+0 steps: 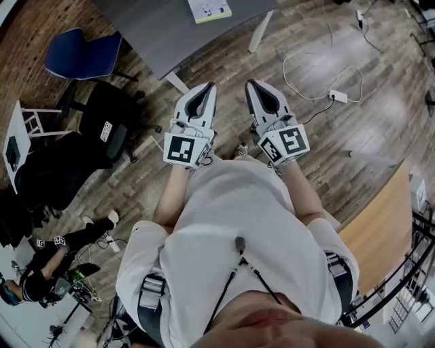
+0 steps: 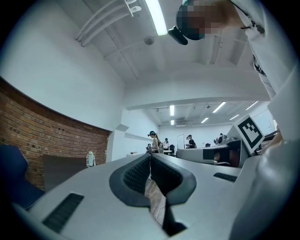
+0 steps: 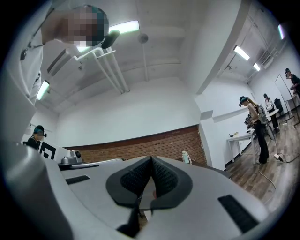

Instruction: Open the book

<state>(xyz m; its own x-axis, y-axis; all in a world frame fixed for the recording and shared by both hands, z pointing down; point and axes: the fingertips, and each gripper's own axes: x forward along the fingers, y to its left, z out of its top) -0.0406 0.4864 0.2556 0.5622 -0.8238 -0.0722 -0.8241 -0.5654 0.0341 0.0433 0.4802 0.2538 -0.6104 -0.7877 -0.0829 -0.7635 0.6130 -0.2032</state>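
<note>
Blue chair [image 1: 83, 56]: upper left of the head view, on the plank floor just off the table's corner.
Grey table [image 1: 163, 34]: top of the frame, left of centre, running out past the upper edge.
Book [image 1: 209, 10]: flat on that table at the very top centre. It is thin, with a pale cover and a yellow-green border, and partly cut off by the frame. It is well apart from both grippers.
Handling: it looks like a light, floppy booklet rather than a stiff hardback, so it would likely slide on the smooth tabletop when the cover is lifted.
Where to hold: probably pin the spine side with one gripper and catch the free edge of the cover with the other. Which edge is the spine cannot be told from here.
Left gripper [image 1: 209, 87]: centre of the frame, held level over the floor. In its own view [image 2: 150, 157] the ribbed pads meet with nothing between them.
Right gripper [image 1: 251, 83]: just beside the left one. Its own view [image 3: 151, 159] shows the jaws pressed together and empty.
Power strip [image 1: 338, 96]: upper right, on the floor, with a white cable looping from it.
Writing: none legible. The print on the book's cover is too small to read, and the gripper cubes carry only black-and-white square markers.
</note>
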